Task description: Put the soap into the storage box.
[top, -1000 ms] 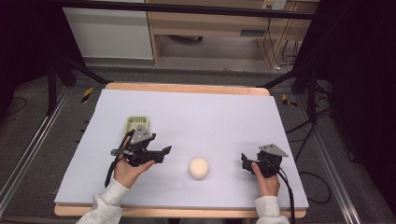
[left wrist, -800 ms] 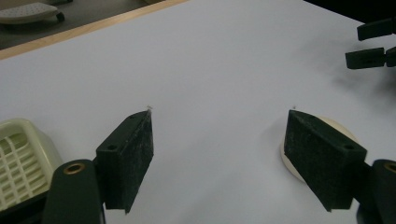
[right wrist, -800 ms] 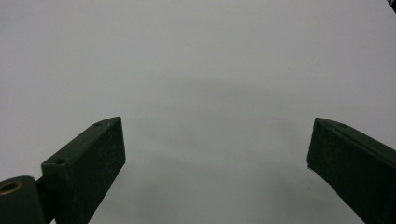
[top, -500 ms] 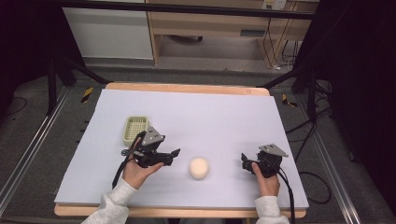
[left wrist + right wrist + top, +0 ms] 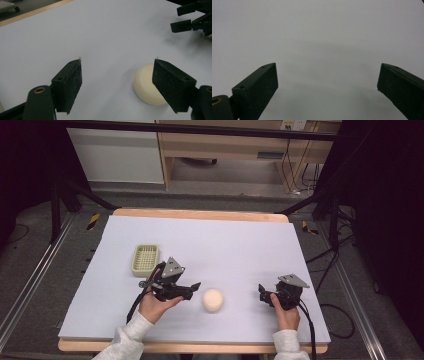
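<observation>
My left gripper (image 5: 117,75): jaws apart, the cream ball (image 5: 147,85) lay just beside one jaw (off-centre).
My right gripper (image 5: 264,292): jaws apart, holding nothing.
Risk: closing off-centre could push the ball away.
Basket (image 5: 145,259): farther, left.

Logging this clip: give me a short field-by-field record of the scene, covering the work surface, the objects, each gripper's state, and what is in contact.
surface: white table top
object in hand's reach: cream round lump, lying on the table
other object: pale green basket, far left, behind the left gripper
left gripper: open, jaws close beside the lump, not around it
right gripper: open, over bare table, apart from the lump
contact: neither gripper holds anything
</observation>
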The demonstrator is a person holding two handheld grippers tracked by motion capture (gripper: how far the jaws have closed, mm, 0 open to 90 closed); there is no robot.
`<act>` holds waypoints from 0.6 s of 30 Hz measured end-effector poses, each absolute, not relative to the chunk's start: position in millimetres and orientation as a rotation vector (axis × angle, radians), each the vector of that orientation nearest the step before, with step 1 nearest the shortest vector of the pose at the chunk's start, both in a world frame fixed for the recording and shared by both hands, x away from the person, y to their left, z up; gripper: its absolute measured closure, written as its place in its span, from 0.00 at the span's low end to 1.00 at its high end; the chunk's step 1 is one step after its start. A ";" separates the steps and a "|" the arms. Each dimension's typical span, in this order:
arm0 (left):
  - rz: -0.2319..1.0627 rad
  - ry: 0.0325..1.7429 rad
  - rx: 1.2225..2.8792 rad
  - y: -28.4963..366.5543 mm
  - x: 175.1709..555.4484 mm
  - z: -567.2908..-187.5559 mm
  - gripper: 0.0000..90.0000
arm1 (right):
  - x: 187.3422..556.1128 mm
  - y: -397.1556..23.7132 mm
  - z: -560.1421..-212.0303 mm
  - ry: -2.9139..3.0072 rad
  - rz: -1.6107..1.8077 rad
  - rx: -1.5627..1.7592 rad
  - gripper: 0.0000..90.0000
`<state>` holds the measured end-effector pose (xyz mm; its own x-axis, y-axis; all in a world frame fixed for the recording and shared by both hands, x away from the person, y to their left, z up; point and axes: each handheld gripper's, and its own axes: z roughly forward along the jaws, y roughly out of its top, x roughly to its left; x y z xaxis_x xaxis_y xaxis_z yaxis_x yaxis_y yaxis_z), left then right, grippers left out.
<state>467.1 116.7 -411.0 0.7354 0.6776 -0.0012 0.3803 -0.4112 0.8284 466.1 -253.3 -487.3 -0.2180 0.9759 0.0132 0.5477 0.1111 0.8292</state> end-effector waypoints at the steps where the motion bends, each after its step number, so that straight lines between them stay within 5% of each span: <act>1: 0.420 0.798 2.049 115.6 467.0 -411.4 0.26 | 466.2 -253.4 -487.3 1.835 0.988 1.478 0.04; 18: 0.397 0.766 2.094 99.6 465.2 -417.4 0.26 | 467.3 -252.9 -487.7 1.843 0.981 1.482 0.05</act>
